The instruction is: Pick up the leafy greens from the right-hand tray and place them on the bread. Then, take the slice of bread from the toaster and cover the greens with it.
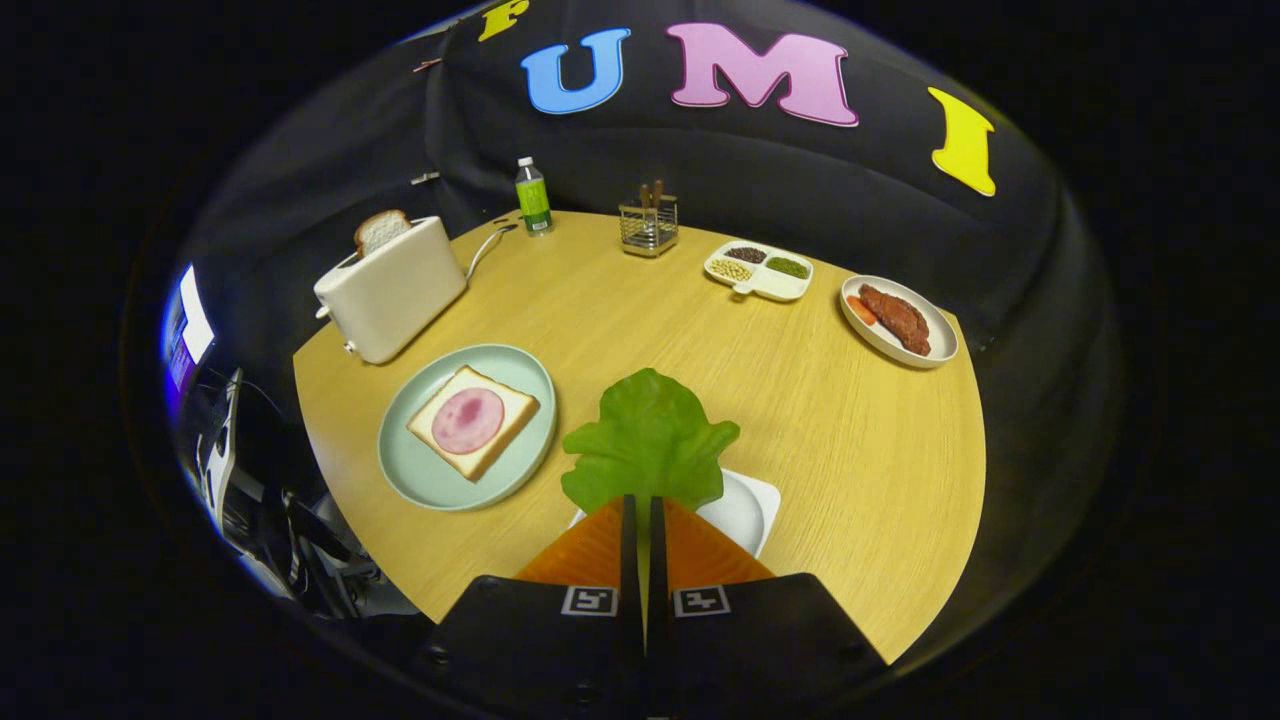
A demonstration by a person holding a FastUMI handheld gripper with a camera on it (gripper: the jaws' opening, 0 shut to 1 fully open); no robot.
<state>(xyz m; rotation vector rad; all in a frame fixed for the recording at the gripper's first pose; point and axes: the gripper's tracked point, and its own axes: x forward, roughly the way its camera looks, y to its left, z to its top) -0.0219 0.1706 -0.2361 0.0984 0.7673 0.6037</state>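
Observation:
My gripper [641,502] is shut on the stem end of a green lettuce leaf [647,438], which sticks out ahead of the fingers above the white tray [745,508]. To the left of the leaf, a pale green plate [420,480] holds a slice of bread [515,412] topped with a round pink slice of ham [467,420]. Farther back on the left stands a white toaster [392,290] with a second slice of bread [380,231] poking out of its slot.
Along the far edge of the round wooden table [850,420] stand a green-labelled bottle [533,196], a wire utensil holder [648,225], a divided dish of beans [759,269] and a plate with meat and carrot [898,320]. The toaster's cord [487,247] trails toward the bottle.

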